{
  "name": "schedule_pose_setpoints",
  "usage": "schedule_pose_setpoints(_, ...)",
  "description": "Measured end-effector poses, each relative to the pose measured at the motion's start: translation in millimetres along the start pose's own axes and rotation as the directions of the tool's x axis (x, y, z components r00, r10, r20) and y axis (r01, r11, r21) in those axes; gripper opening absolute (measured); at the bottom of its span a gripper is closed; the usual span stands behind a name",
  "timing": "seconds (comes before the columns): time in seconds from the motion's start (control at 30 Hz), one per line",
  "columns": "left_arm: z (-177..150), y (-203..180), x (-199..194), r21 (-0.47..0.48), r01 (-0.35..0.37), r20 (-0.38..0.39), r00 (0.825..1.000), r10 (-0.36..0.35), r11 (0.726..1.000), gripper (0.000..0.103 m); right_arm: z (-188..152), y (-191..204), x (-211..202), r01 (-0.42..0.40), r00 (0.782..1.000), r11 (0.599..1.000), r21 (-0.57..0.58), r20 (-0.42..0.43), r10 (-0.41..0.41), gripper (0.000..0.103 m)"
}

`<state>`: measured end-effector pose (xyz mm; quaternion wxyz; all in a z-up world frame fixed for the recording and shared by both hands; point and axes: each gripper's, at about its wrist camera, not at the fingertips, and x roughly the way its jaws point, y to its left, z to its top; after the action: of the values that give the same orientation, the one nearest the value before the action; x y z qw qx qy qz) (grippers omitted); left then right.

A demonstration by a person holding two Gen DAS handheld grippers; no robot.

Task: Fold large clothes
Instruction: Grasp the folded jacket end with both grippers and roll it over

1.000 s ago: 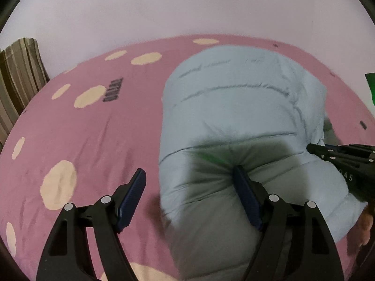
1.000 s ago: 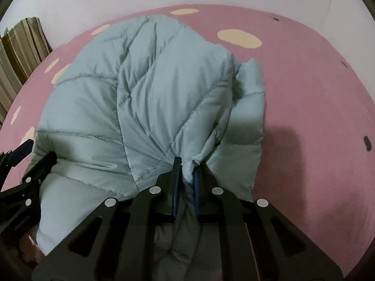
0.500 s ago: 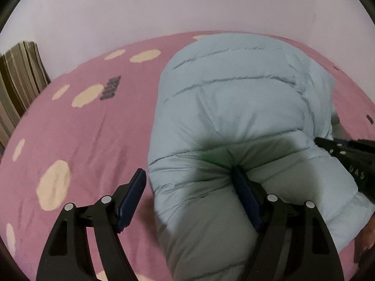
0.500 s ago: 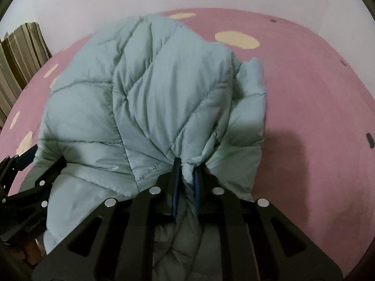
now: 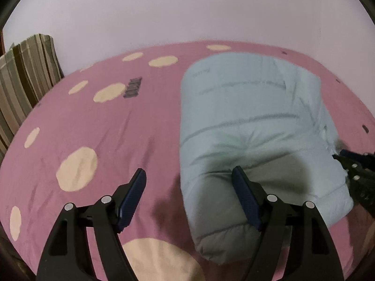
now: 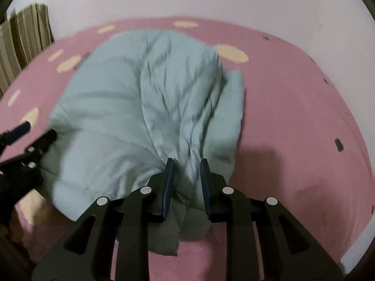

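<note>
Half a second ago the right claw (image 6: pixel 186 182) was pinched tight on a gathered fold; now its blue pads (image 6: pixel 169 182) stand apart, with the bunched cloth lying loose between them, touching or nearly touching the inner faces. It looks like a release: the flap has been carried over and laid down, so the grip is no longer needed. Blur in the right wrist view suggests motion.

The pale blue quilted puffer jacket (image 5: pixel 253 126) lies on the pink bed sheet with cream spots (image 5: pixel 93 128), folded into a thick, roughly rectangular bundle. From the left wrist view it runs from about 5 o'clock up to 1 o'clock; the quilted back panel faces up, and the near end rounds down at the bed's edge. In the right wrist view the turned-over flap lies across the middle of the bundle, its creases fanning up toward 12 o'clock.

The left claw (image 5: pixel 188 197) is spread wide and holds nothing. Its right pad (image 5: pixel 243 196) presses on or just above the near end of the jacket, probably to pin the bundle so it does not spring open while the other side lets go; the left pad hangs over bare sheet at 7 o'clock.

A striped brown-and-cream cushion (image 5: pixel 25 75) leans at 10 o'clock against the plain white wall (image 5: pixel 187 11), well apart from the jacket.
</note>
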<state>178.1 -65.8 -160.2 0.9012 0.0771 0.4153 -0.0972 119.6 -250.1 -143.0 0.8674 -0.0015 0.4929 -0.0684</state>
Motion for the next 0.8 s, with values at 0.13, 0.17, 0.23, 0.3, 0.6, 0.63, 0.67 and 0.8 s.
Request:
schedule_pose_setpoints(0.13,-7,-8,13,0.040,-0.006,-0.021,1.000,0.007,0.999,0.076,-11,1,23,-0.004,1.000,1.000,-0.005,-0.030,0.003,0.024)
schedule_pose_setpoints(0.17,-8,-11,18,0.055,-0.011,-0.028,1.000,0.013,0.998,0.076,-13,1,26,-0.006,0.999,1.000,-0.001,-0.032,0.006,0.024)
schedule_pose_setpoints(0.23,-11,-13,27,0.053,-0.003,-0.039,0.999,0.005,0.999,0.075,-14,-1,34,-0.013,0.999,1.000,0.007,-0.034,0.013,0.024)
schedule_pose_setpoints(0.3,-12,-12,34,0.036,0.014,-0.049,0.999,-0.012,0.999,0.075,-16,1,36,-0.013,1.000,1.000,0.011,-0.027,0.013,0.024)
schedule_pose_setpoints(0.6,-3,-5,13,0.051,0.020,-0.024,1.000,-0.019,0.998,0.074,-19,-15,22,-0.067,0.998,0.997,0.048,0.017,0.066,0.025)
schedule_pose_setpoints(0.63,-2,-5,9,0.050,0.024,-0.019,1.000,-0.023,0.998,0.074,-20,-17,19,-0.072,0.997,0.996,0.052,0.020,0.071,0.025)
schedule_pose_setpoints(0.67,2,-3,3,0.045,0.028,-0.009,1.000,-0.028,0.999,0.074,-19,-20,14,-0.075,0.997,0.996,0.057,0.024,0.073,0.025)
schedule_pose_setpoints(0.8,25,6,-18,0.030,0.029,0.063,0.998,-0.030,0.999,0.074,-2,-32,-14,-0.088,0.993,0.993,0.081,0.087,0.081,0.032)
